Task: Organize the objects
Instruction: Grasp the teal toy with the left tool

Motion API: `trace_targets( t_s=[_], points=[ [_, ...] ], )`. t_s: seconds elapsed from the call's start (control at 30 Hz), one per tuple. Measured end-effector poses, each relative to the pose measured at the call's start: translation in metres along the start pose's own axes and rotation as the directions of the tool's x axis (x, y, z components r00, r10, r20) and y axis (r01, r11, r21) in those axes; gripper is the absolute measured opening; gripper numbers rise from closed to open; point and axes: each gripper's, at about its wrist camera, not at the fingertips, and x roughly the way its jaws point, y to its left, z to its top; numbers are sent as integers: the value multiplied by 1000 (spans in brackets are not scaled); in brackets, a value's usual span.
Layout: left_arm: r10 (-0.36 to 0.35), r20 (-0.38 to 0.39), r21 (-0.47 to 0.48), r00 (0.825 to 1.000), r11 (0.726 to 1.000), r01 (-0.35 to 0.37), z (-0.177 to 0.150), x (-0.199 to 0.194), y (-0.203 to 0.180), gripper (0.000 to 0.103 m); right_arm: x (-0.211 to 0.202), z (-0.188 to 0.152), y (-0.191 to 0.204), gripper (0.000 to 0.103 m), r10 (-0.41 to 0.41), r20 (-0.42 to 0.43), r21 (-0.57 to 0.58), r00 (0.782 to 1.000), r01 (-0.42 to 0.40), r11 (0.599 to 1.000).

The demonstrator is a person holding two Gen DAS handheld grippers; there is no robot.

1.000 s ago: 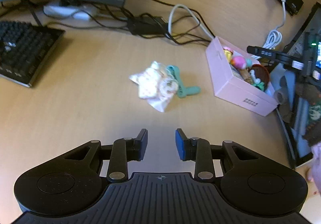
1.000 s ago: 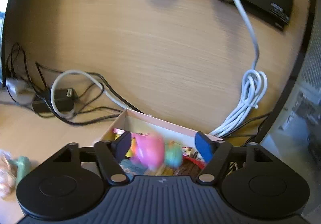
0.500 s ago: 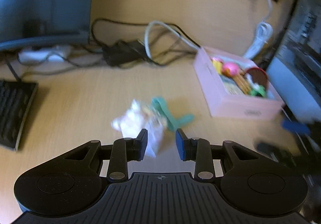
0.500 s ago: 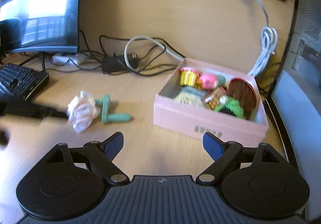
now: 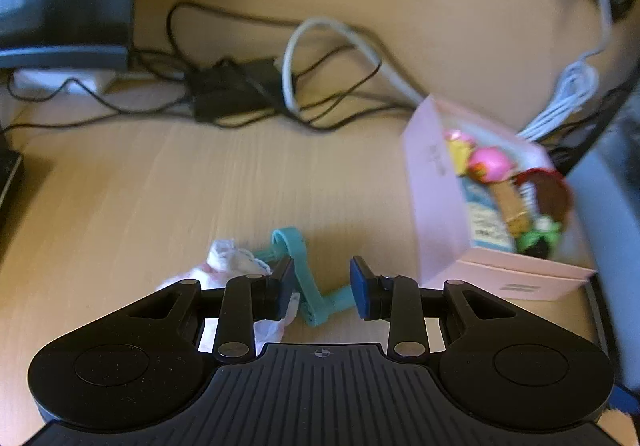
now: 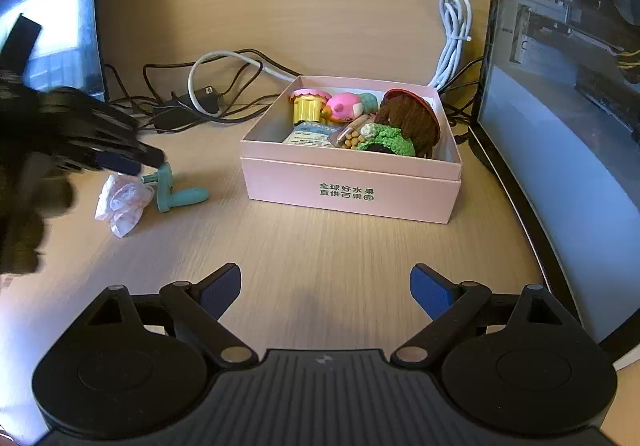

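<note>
Left claw (image 5: 322,288), fingers parted narrowly, poised over the teal plastic tool (image 5: 306,278), which lies between its fingertips on the wooden surface (image 5: 160,186); contact cannot be determined. A crumpled white-and-pink wrapper (image 6: 122,202) lies just beside the tool. Right claw (image 6: 325,290), spread wide and holding nothing, hangs above bare surface in front of the pink box (image 6: 352,186). The box holds a pink toy (image 6: 343,108), a yellow cupcake toy (image 6: 307,108), and brown and green crochet pieces (image 6: 408,126).
</note>
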Motion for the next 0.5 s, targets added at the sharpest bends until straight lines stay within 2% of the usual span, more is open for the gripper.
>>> trace_targets(
  t_s=[0.1, 0.2, 0.27, 0.37, 0.5],
  points=[
    [54, -58, -6, 997, 998, -55, 6, 26, -3, 30, -5, -2, 1, 92, 3, 11, -8, 1000, -3, 1000],
    [94, -52, -7, 994, 996, -94, 11, 40, -3, 18, -11, -5, 0, 92, -1, 16, -9, 1000, 2, 1000],
    [91, -49, 13, 995, 996, -90, 9, 40, -5, 17, -15, -8, -3, 92, -11, 17, -2, 1000, 11, 1000],
    [3, -80, 47, 997, 999, 1, -8, 30, -10, 16, -19, -11, -11, 92, -25, 14, 15, 1000, 24, 1000],
    [-99, -131, 133, 986, 984, 116, -54, -5, -16, 16, -16, -11, -19, 92, -27, 8, 21, 1000, 27, 999]
  ],
)
